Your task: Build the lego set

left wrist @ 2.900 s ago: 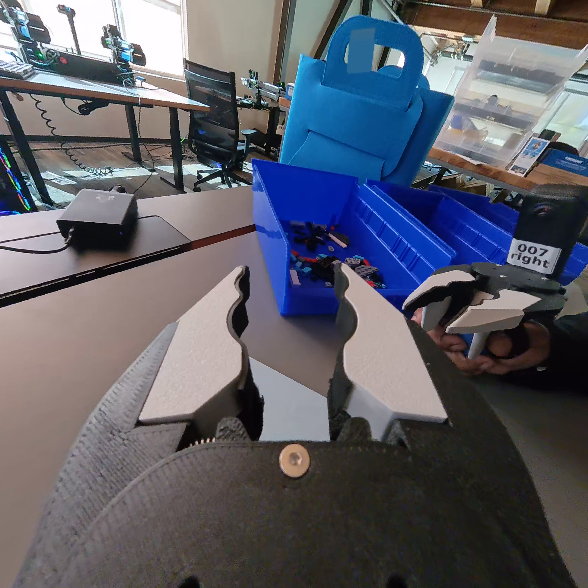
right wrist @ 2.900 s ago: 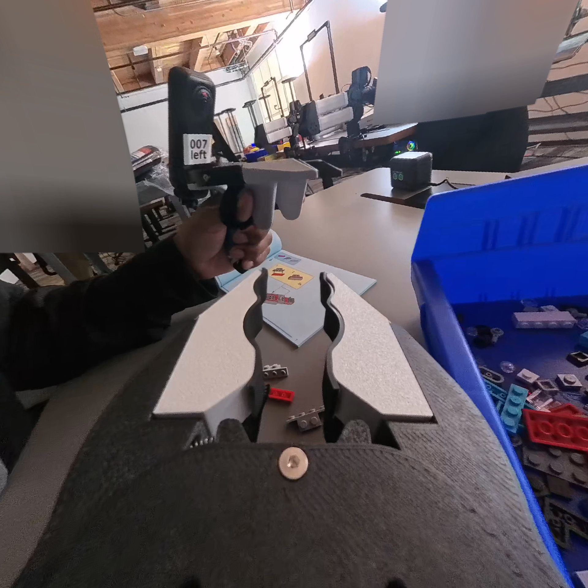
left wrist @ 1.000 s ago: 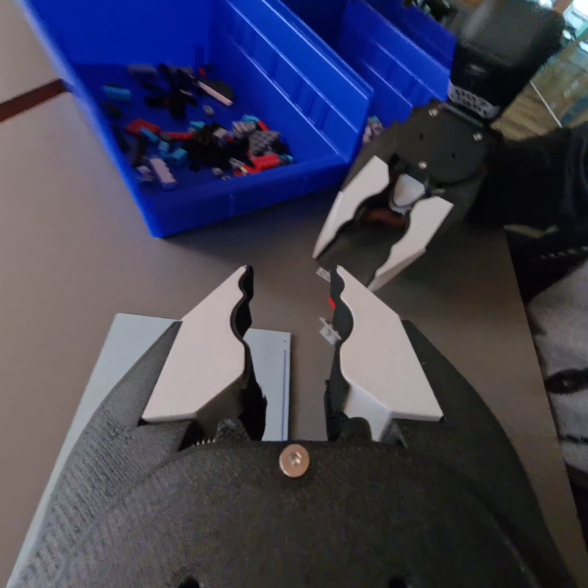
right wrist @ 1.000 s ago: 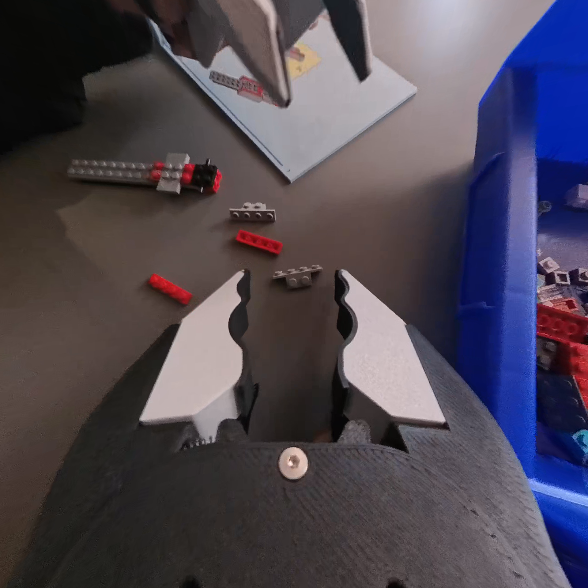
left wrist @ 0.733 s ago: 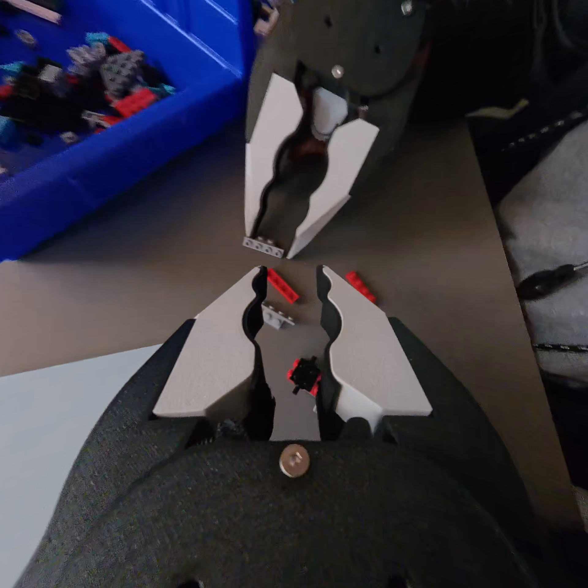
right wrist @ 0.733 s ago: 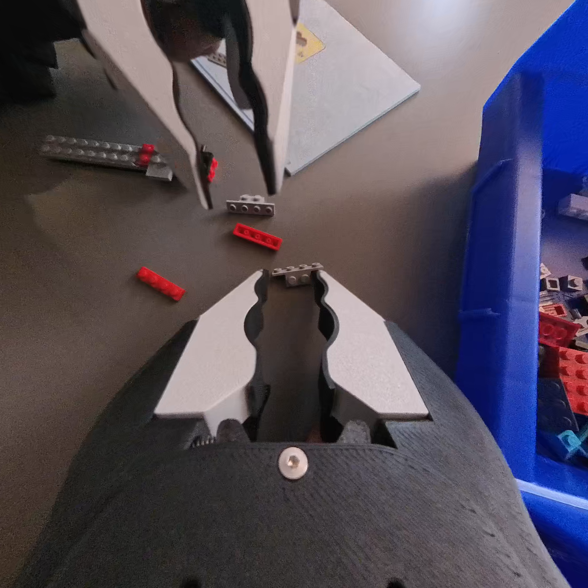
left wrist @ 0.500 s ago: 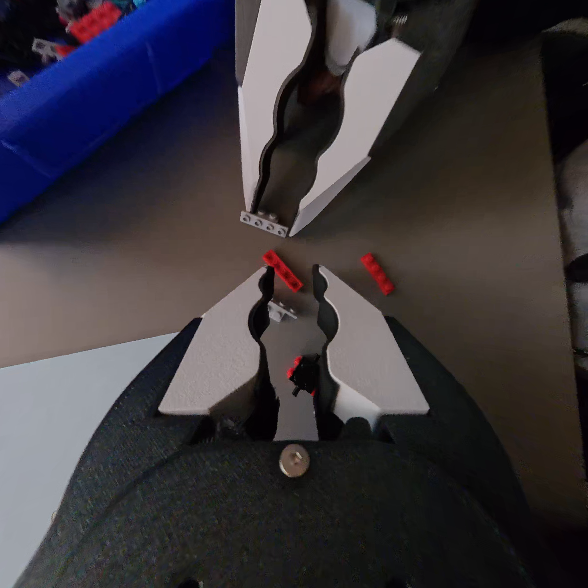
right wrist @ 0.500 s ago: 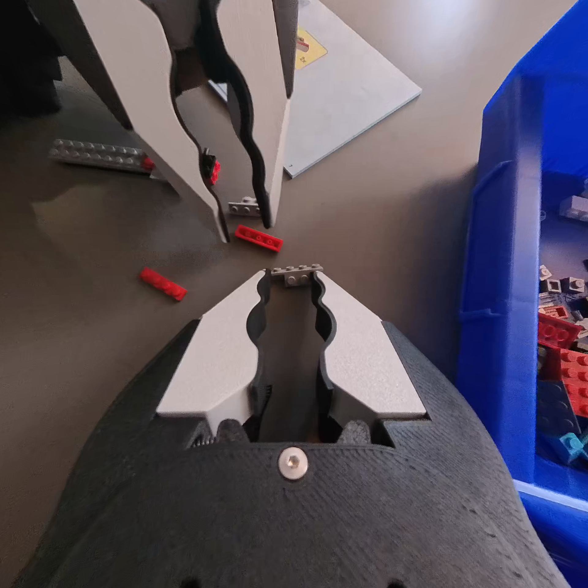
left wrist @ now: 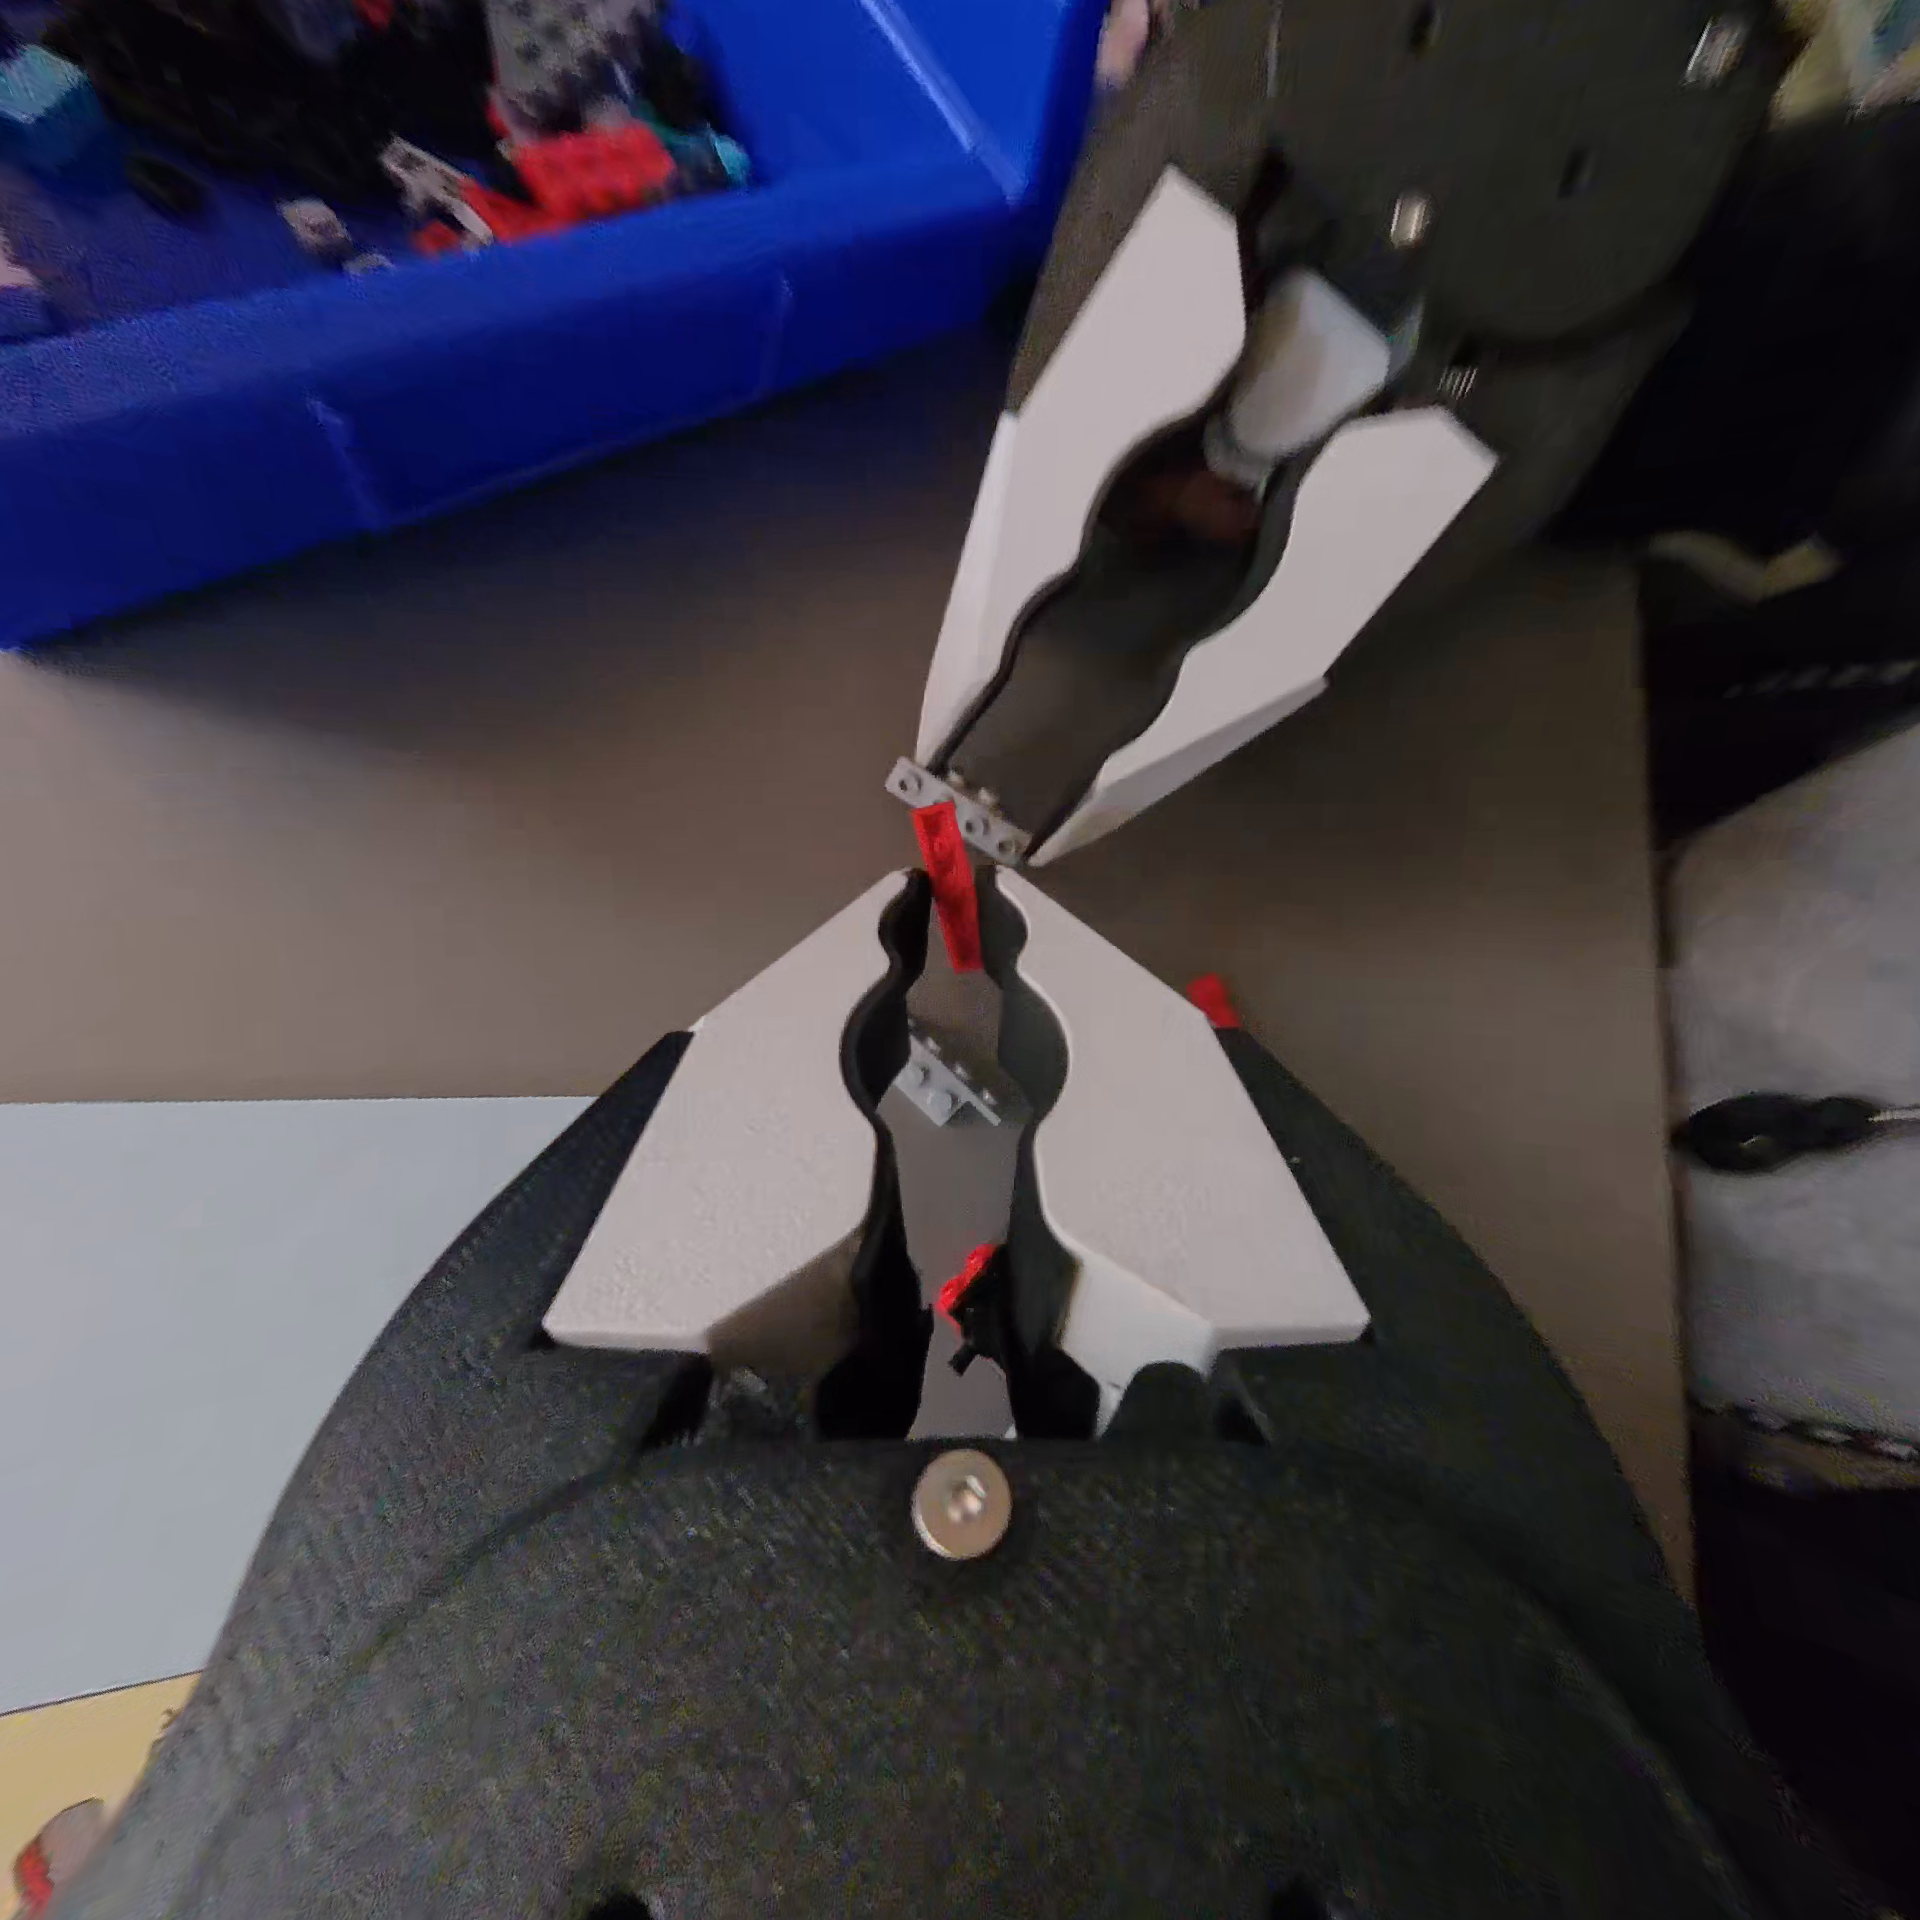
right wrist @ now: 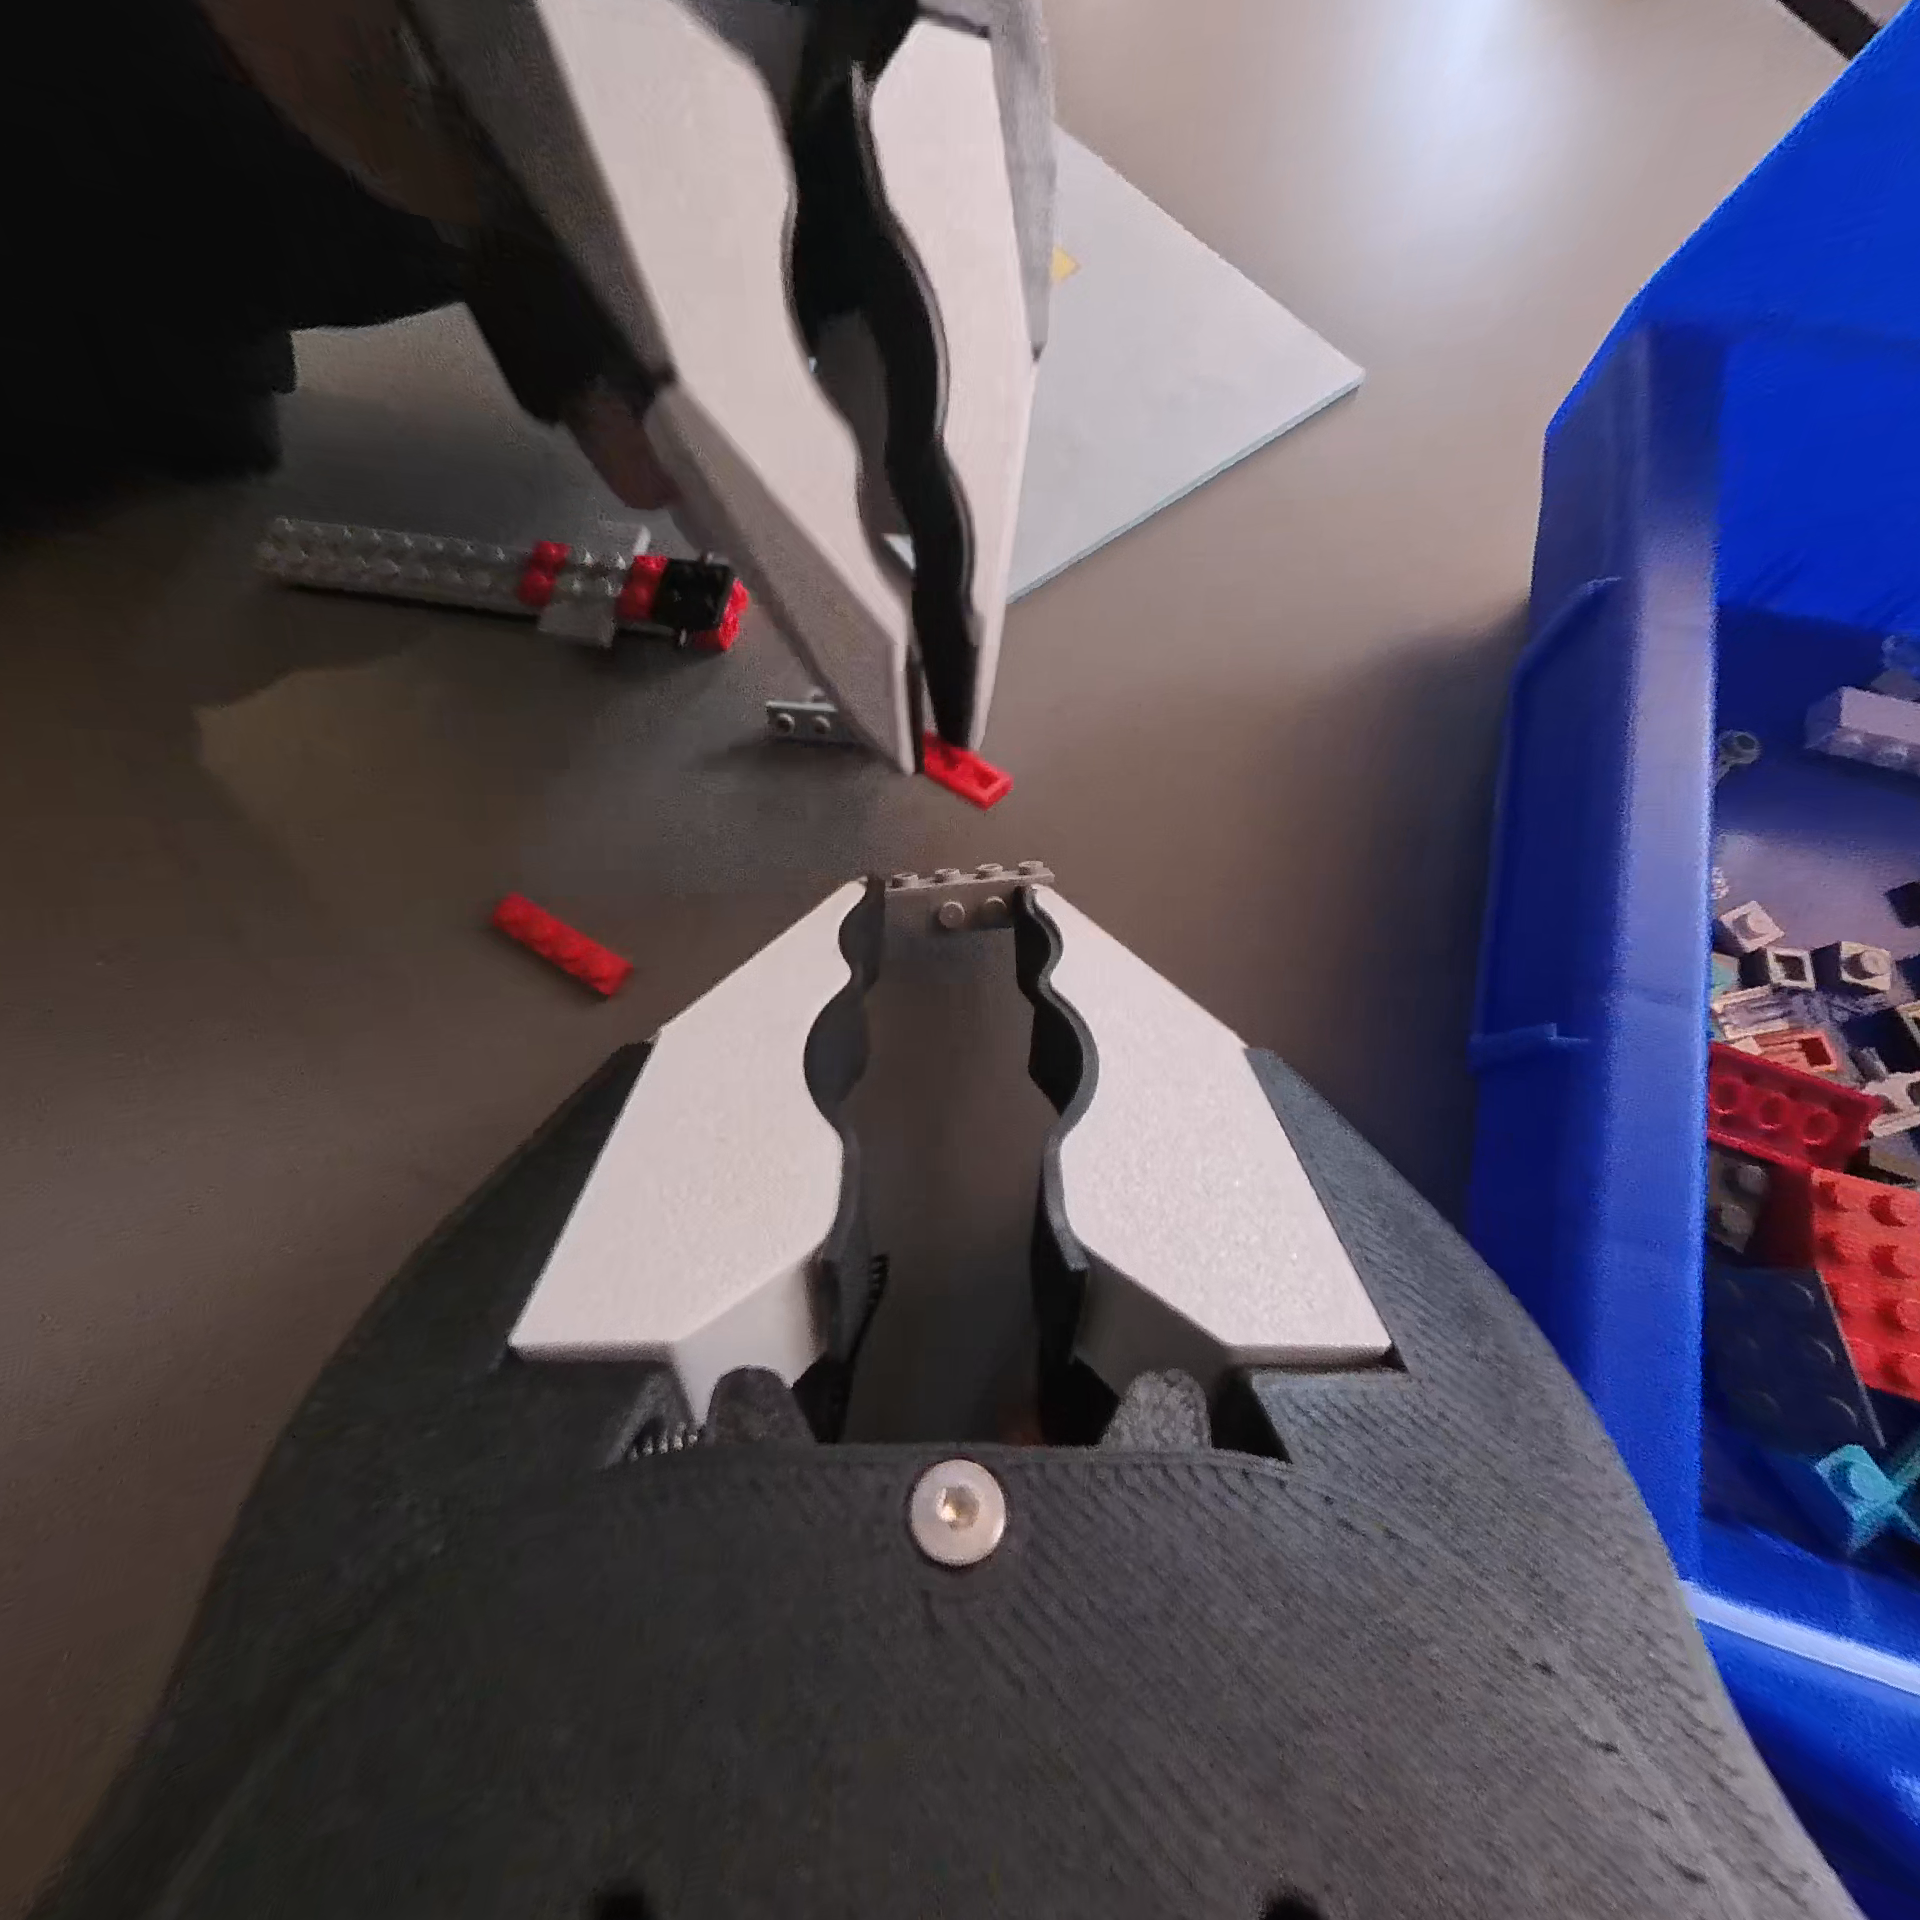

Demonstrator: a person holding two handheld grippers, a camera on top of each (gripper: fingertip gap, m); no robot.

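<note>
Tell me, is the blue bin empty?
Not empty. The blue bin holds a pile of loose lego pieces in red, grey and teal.

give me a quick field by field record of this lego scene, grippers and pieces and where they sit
left gripper: shut on red plate, which still lies on the table
right gripper: shut on grey bracket piece
second grey bracket: on table beside the left gripper's tips
loose red plate: alone on table
partial build: long grey plate with red and black pieces
blue bin: holds mixed loose bricks
instruction booklet: flat on table
</note>
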